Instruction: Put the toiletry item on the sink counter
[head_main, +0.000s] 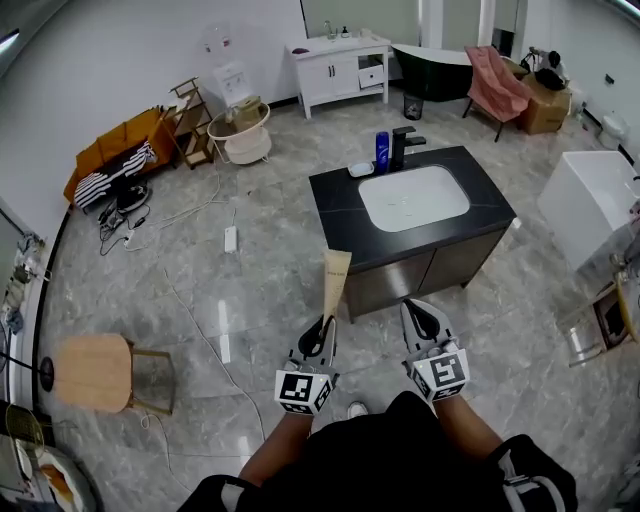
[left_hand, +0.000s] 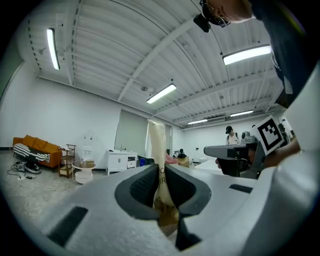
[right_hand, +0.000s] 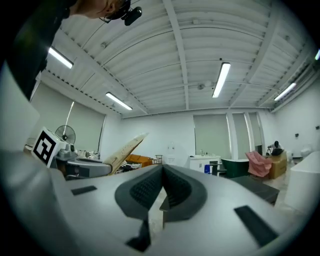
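Observation:
My left gripper (head_main: 325, 322) is shut on a tall, flat tan toiletry packet (head_main: 335, 280) that sticks up from its jaws; in the left gripper view the packet (left_hand: 157, 150) stands pinched between the dark pads. To its right my right gripper (head_main: 417, 312) is shut with nothing in it, pads meeting in the right gripper view (right_hand: 162, 187). Ahead stands the black sink counter (head_main: 340, 215) with a white basin (head_main: 414, 196), a black tap (head_main: 400, 146), a blue bottle (head_main: 382, 151) and a small white dish (head_main: 361, 169). Both grippers hang short of its front edge.
A wooden stool (head_main: 95, 372) stands at the left. A cable and power strip (head_main: 230, 238) lie on the marble floor. A white cabinet (head_main: 340, 66), black bathtub (head_main: 432, 70), pink-draped chair (head_main: 495, 82), orange sofa (head_main: 115, 150) and white tub (head_main: 590, 200) ring the room.

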